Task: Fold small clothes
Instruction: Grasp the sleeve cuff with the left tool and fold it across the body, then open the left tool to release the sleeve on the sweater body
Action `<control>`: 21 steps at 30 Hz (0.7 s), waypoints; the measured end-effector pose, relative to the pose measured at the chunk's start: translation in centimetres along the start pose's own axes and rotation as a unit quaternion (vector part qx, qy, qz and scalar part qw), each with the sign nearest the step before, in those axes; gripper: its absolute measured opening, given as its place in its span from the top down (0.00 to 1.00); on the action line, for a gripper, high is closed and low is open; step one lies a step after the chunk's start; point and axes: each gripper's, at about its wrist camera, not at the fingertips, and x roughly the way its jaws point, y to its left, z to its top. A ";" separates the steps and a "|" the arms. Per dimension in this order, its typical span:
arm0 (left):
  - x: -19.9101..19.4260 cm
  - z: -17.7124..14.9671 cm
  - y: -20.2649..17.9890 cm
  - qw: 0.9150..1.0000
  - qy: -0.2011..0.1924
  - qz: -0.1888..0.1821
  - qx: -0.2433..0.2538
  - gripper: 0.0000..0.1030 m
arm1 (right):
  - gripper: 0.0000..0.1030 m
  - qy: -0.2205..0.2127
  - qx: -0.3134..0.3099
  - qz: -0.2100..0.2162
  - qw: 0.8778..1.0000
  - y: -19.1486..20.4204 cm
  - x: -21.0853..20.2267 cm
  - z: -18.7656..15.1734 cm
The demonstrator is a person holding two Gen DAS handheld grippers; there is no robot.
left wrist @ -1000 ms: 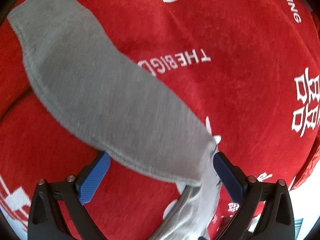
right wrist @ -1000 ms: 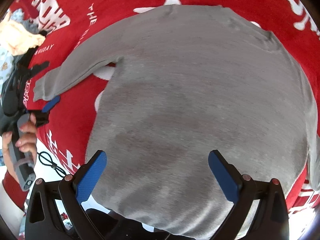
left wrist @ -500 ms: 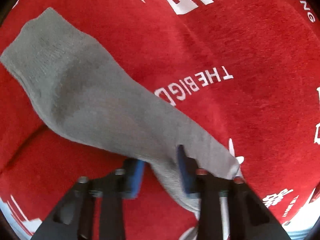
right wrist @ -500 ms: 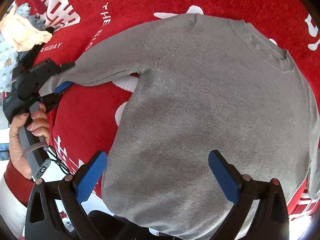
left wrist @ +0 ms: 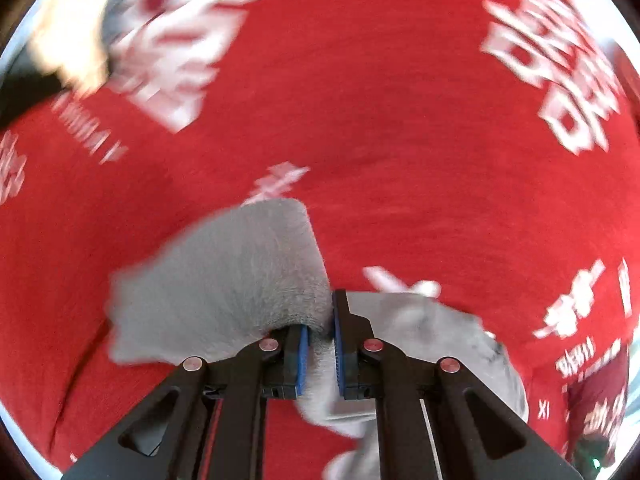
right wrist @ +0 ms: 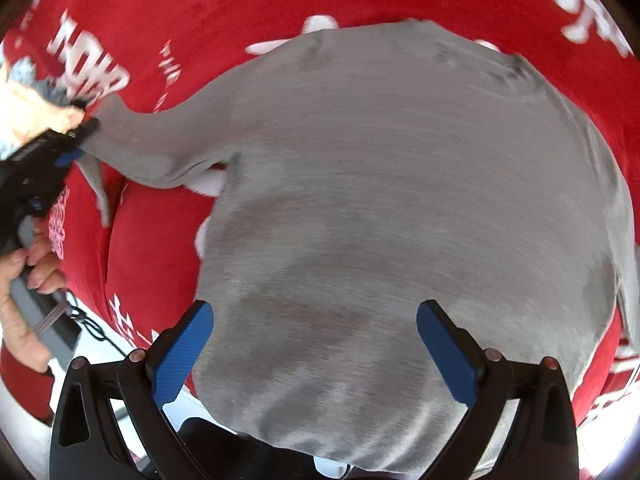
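Grey knit fills your right-wrist view: the small grey sweater [right wrist: 400, 208] lies spread flat on the red cloth [right wrist: 248, 4] with its white lettering, body broad across the middle, neckline toward the upper right. Your right gripper [right wrist: 316, 340] hangs over the lower body of the sweater with its blue-padded jaws spread wide, one pad at each side, and nothing pinched between them. Out at the left edge of that same view, your left hand [right wrist: 24, 280] is wrapped round the grey handle of the left gripper [right wrist: 76, 148], and the sweater's sleeve [right wrist: 160, 148] stretches from the shoulder out to it, drawn to a narrow point right at the black tip. Switch to your left-wrist view and the grip is plain: the left gripper [left wrist: 320, 344] has its two blue pads [left wrist: 303, 360] pressed nearly together with the sleeve end [left wrist: 224, 288] clamped between them, the grey fabric bunching up and folding over to the left of the jaws, more grey cloth trailing off lower right. Behind it the red cloth [left wrist: 380, 120] and its white print smear with motion blur. Top left in both views, a pale, blurred heap of other fabric [right wrist: 24, 120] sits at the cloth's edge, too soft to make out.
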 end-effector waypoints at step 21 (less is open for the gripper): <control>9.5 -16.2 -25.2 0.953 0.146 -0.020 0.263 0.37 | 0.01 -0.038 0.128 -0.036 0.990 -21.4 -4.1 -2.7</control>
